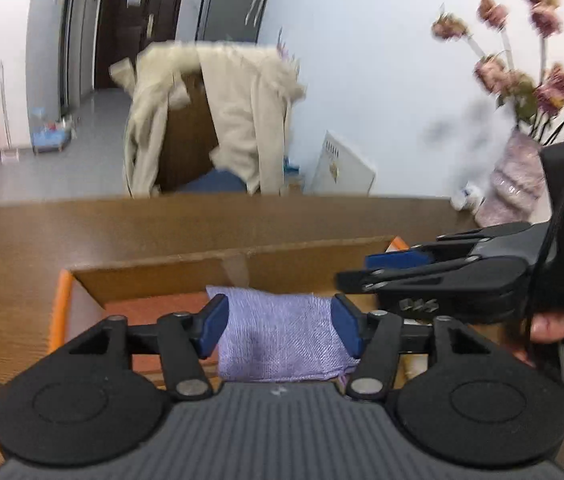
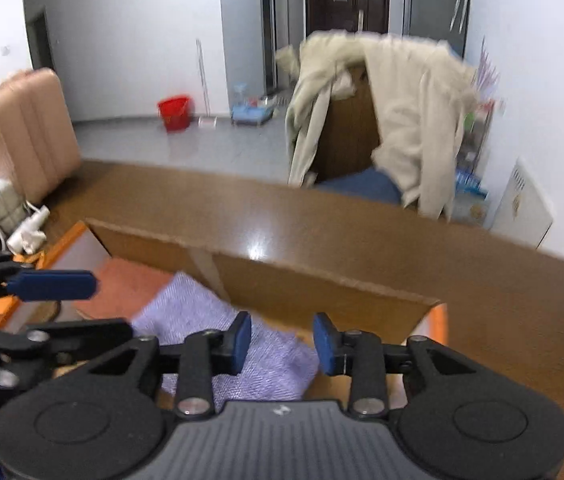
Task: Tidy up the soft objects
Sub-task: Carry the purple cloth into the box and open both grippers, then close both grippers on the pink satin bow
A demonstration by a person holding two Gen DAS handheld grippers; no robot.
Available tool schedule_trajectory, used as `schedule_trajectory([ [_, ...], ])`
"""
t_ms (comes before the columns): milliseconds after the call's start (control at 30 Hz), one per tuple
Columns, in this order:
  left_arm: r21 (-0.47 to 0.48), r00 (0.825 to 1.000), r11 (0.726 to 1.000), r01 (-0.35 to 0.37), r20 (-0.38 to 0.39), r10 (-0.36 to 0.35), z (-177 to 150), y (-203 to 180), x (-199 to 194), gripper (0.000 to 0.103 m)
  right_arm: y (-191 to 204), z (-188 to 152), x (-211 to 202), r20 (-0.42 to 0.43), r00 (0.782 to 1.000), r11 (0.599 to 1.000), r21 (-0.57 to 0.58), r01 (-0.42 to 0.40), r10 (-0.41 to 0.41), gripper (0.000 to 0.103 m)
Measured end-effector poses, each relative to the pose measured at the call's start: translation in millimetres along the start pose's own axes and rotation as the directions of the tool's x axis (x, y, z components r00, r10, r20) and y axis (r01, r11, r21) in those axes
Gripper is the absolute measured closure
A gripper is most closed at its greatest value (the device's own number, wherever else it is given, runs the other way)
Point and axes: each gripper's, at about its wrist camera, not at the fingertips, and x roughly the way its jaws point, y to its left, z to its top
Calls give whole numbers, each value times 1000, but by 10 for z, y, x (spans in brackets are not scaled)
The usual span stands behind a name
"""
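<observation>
Two grippers hang over the cardboard box (image 1: 242, 268), where the purple cloth (image 1: 282, 332) lies. Left gripper (image 1: 280, 324) and right gripper (image 2: 282, 344) both stand spread, pinching nothing. Only the right view shows an orange cloth (image 2: 122, 284) beneath.

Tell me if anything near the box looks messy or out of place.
Nothing spilled or damaged. The folded purple cloth lies askew in the cardboard box, partly over a pink cloth. Behind the table, a beige coat hangs crookedly over a chair.
</observation>
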Motion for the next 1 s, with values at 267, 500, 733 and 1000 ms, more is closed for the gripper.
schedule_trajectory([
  [267,106,985,994,-28,175,9,-197,-291,-1344,17,107,-320,-1536,231,973,998,-63,-10,24,45],
  [500,74,933,992,-98,353,66,-968,-336,-2445,3,405,-1147,-2599,395,913,992,-105,-62,99,27],
  [733,39,886,962,-269,402,231,-2068,-398,-2907,0,707,-2269,-2914,467,864,982,-107,-155,187,18],
  [1000,19,921,980,-199,347,180,-2653,-482,-3111,0,1045,-3176,-3008,417,901,991,-1,-133,122,18],
])
